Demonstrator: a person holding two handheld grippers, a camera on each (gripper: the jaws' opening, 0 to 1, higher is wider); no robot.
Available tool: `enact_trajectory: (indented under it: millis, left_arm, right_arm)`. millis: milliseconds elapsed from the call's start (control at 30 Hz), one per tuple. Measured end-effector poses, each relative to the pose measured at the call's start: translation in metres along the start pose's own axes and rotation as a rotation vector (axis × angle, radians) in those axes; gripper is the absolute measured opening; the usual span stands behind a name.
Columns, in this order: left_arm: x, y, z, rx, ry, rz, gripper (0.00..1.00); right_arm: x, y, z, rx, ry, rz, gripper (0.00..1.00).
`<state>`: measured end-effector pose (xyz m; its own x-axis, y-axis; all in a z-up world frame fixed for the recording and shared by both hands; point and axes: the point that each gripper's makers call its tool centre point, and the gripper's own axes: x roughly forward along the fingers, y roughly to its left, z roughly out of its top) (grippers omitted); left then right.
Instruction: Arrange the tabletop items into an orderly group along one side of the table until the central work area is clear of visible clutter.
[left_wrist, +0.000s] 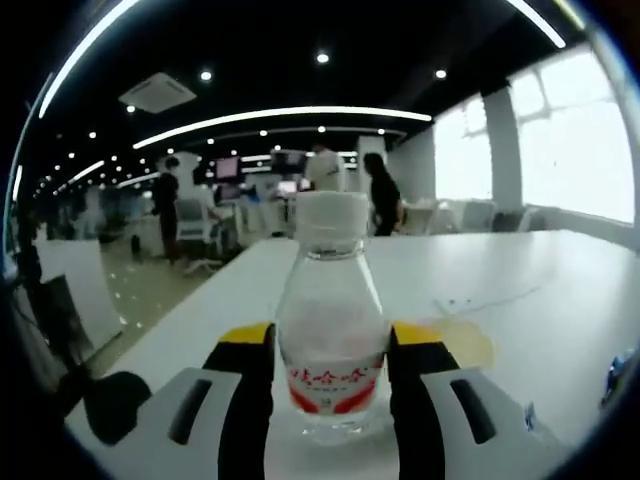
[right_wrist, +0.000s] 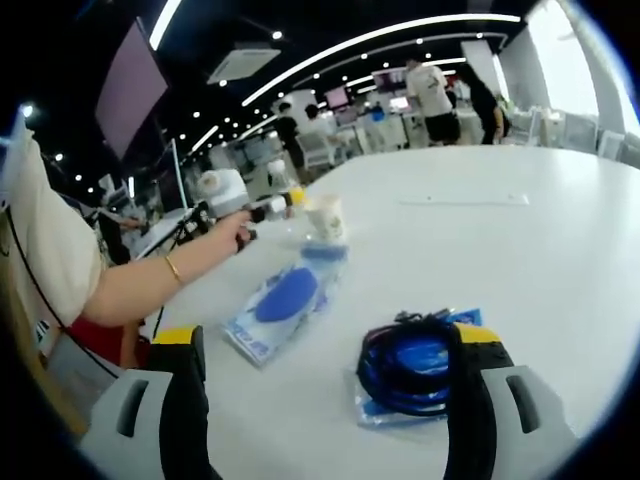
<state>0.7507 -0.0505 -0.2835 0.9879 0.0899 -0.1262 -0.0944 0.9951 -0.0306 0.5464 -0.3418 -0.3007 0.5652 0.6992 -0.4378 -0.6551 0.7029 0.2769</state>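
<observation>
One small clear plastic bottle (left_wrist: 331, 330) with a white cap and a red and white label stands upright on the white counter (left_wrist: 540, 290) in the left gripper view, between the two jaws of the left claw (left_wrist: 331, 400), whose yellow-tipped black pads sit right against its sides; the claw looks closed on the bottle. The right gripper view shows other things on the same counter: one coil of blue and black cable (right_wrist: 410, 365) lying on a blue-edged clear packet, just inside the right-hand jaw of the right claw (right_wrist: 325, 395), and one flat clear packet (right_wrist: 285, 300) with a blue oval shape inside, lying farther out and to the left. The right claw stands wide open, its jaws well apart, and grips nothing. In that view a person's bare forearm (right_wrist: 165, 275) with a thin bracelet reaches in from the left, the hand (right_wrist: 235, 232) holding the left claw's body out over the far part of the counter, where the bottle (right_wrist: 325, 217) appears small and blurred. Several people stand in the background in both views, under ceiling lights in a large office
</observation>
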Motion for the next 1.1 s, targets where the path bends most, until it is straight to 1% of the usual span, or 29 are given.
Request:
enact_trajectory:
  millis: [67, 133, 267, 300, 333, 367, 433, 500, 633, 667, 733, 833, 867, 933, 1000, 1033, 1100]
  left_arm:
    - [-0.002, 0.000, 0.009, 0.028, -0.005, 0.003, 0.49]
    - [-0.002, 0.000, 0.018, 0.023, -0.015, -0.009, 0.52]
    - [-0.010, -0.002, 0.034, 0.021, -0.034, -0.019, 0.60]
    - [-0.011, -0.002, 0.036, 0.025, -0.032, -0.019, 0.62]
    - [-0.011, -0.002, 0.037, 0.038, -0.021, -0.019, 0.65]
    - [-0.013, -0.001, 0.039, 0.038, -0.017, -0.022, 0.66]
    - [-0.016, -0.001, 0.042, 0.036, -0.015, -0.026, 0.66]
    - [-0.020, 0.000, 0.046, 0.031, -0.015, -0.028, 0.70]
    - [-0.033, -0.004, 0.046, 0.013, 0.007, -0.043, 0.76]
    - [-0.037, -0.006, 0.046, 0.002, 0.017, -0.054, 0.77]
    - [-0.040, -0.007, 0.047, 0.007, 0.023, -0.060, 0.81]
    - [-0.048, -0.013, 0.048, 0.014, 0.034, -0.089, 0.87]
    - [-0.050, -0.015, 0.050, 0.016, 0.032, -0.103, 0.88]
    - [-0.055, -0.016, 0.054, 0.016, 0.035, -0.103, 0.89]
    - [-0.060, -0.018, 0.062, 0.002, 0.024, -0.115, 0.92]
    - [-0.063, -0.019, 0.066, 0.009, 0.017, -0.121, 0.94]
    - [-0.067, -0.021, 0.069, 0.029, 0.016, -0.127, 0.97]
  right_arm:
    - [0.000, 0.000, 0.001, -0.009, -0.003, -0.006, 0.99]
    - [-0.001, -0.001, 0.003, -0.011, -0.009, -0.007, 0.99]
    - [-0.002, 0.000, 0.005, -0.014, -0.017, -0.002, 0.99]
    - [-0.001, 0.000, 0.004, -0.019, -0.015, -0.001, 0.99]
    - [-0.002, 0.000, 0.003, -0.024, -0.011, -0.003, 0.99]
    - [-0.002, -0.001, 0.001, -0.034, -0.001, -0.004, 0.99]
    - [-0.002, 0.001, -0.001, -0.036, 0.008, 0.003, 0.99]
    - [-0.002, 0.002, -0.001, -0.032, 0.011, 0.011, 0.99]
    - [-0.001, 0.005, 0.003, -0.014, 0.002, 0.034, 0.99]
    - [-0.001, 0.008, 0.005, -0.002, 0.002, 0.055, 0.99]
    - [-0.001, 0.010, 0.007, 0.010, -0.002, 0.069, 0.99]
    - [-0.002, 0.012, 0.012, 0.005, -0.009, 0.079, 0.99]
    - [-0.003, 0.013, 0.014, 0.003, -0.013, 0.082, 0.99]
    - [-0.003, 0.015, 0.016, 0.006, -0.018, 0.088, 0.99]
    - [-0.003, 0.018, 0.018, 0.006, -0.021, 0.103, 0.99]
    - [-0.003, 0.020, 0.019, 0.004, -0.021, 0.110, 0.99]
    - [-0.004, 0.023, 0.023, -0.007, -0.028, 0.124, 0.99]
